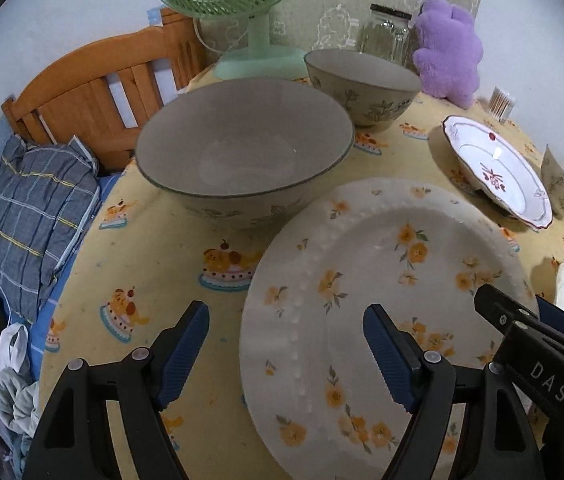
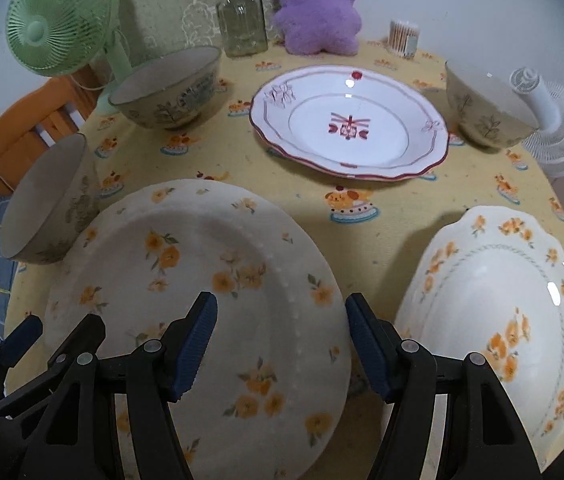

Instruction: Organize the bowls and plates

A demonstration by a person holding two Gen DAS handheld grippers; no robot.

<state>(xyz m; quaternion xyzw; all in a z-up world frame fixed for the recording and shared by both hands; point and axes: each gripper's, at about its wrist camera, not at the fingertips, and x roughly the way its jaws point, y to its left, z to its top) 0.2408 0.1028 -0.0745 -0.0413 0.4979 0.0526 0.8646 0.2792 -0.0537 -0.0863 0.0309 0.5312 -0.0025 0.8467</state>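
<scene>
Sitting empty: large bowl [image 1: 242, 152], flowered plate [image 2: 202, 280], jar [image 2: 241, 20].

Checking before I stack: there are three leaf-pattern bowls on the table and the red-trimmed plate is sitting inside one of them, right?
Not quite. The red-trimmed plate sits alone on the tablecloth, inside no bowl, as the right wrist view shows. There are three leaf-pattern bowls.

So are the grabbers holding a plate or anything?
No, nothing. Both the left gripper and right gripper hang open over the big plate.
</scene>
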